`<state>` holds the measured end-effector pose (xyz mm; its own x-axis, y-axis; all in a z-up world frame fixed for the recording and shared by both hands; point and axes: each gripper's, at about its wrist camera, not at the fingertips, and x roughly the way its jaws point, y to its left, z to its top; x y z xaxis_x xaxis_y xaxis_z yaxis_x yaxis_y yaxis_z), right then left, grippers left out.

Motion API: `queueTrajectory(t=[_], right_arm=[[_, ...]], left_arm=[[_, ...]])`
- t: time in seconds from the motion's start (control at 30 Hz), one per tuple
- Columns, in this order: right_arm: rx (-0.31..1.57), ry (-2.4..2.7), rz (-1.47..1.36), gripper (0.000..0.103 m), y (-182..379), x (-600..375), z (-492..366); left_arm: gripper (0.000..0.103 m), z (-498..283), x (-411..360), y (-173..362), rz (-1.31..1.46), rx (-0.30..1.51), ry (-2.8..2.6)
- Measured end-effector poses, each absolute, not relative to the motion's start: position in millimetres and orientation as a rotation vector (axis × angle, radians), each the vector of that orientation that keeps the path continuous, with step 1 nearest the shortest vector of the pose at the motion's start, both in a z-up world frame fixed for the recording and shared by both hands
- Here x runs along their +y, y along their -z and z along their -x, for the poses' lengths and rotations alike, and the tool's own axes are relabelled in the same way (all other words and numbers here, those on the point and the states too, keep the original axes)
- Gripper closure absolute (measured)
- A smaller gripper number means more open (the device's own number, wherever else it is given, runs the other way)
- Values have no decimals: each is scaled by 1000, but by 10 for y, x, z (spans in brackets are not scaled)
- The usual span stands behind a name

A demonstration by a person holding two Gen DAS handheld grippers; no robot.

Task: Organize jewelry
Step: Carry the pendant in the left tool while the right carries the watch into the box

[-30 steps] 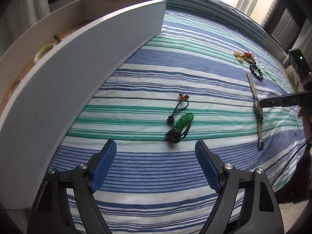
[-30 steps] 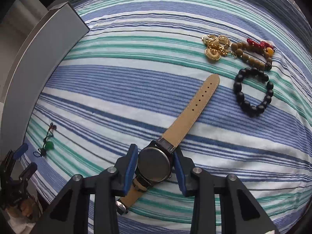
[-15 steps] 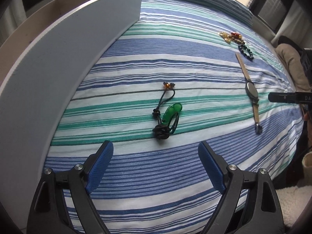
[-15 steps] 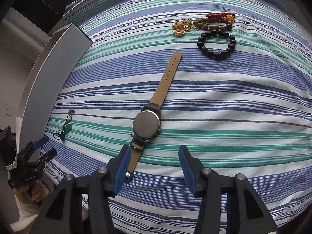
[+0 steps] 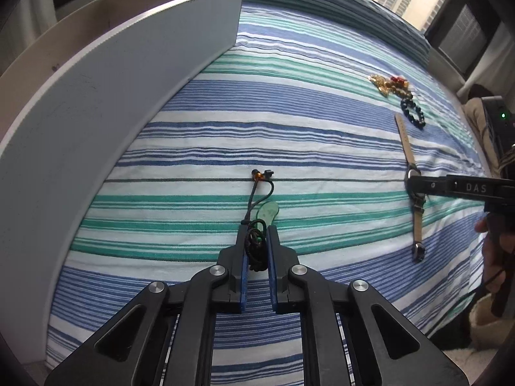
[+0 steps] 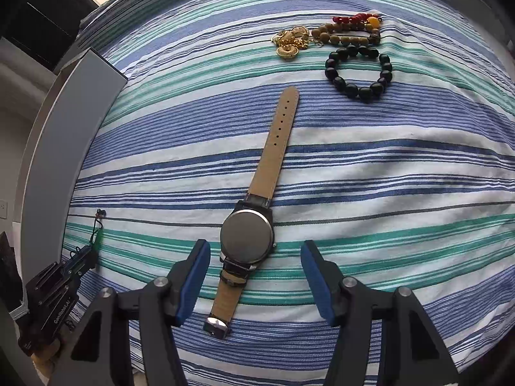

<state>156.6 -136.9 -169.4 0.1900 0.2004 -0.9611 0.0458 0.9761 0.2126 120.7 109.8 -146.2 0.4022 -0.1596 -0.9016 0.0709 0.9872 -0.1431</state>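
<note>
Left gripper: the left gripper (image 5: 256, 247) is closed down to a narrow gap on the knotted black cord of the green pendant (image 5: 268, 211), low in the centre of the left wrist frame; the pendant is seen resting on the striped bedcover (image 5: 322, 135), so no lift is shown yet.
Right gripper: the right gripper (image 6: 256, 278) is held wide open with nothing gripped — the watch (image 6: 248, 236) lies face down between and just ahead of its fingers, the tan strap running towards the upper centre of the frame.
Container: the grey-walled box (image 5: 112, 96) fills the left side of the left wrist frame; its contents cannot be made out here.
Still on the bedcover: the black bead bracelet (image 6: 359, 70), the brown bead bracelet (image 6: 347, 33) and the gold piece (image 6: 289, 43) are grouped in the upper right of the right wrist frame, untouched.
Progress: judged early — one item is gripped, none is shown stowed.
Remaining: five pieces are left to be carried to the box, pendant first by the look of it.
</note>
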Motion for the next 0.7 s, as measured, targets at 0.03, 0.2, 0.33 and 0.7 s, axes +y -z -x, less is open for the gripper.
queueTrajectory(t=[0.03, 0.2, 0.33, 0.7], right_arm=[[1344, -94, -197, 39, 1684, -1321, -1566], [1270, -65, 12, 62, 1603, -1082, -1491], [1279, -132, -33, 62, 1428, -1215, -1391], [1141, -367, -42, 62, 255, -1037, -1319]], left_arm=[[95, -1191, 1110, 1430, 93, 1140, 144], [95, -1128, 1164, 1284, 115, 1112, 137], [95, -1090, 1194, 1095, 127, 1087, 153], [95, -938, 1632, 211, 244, 968, 158]])
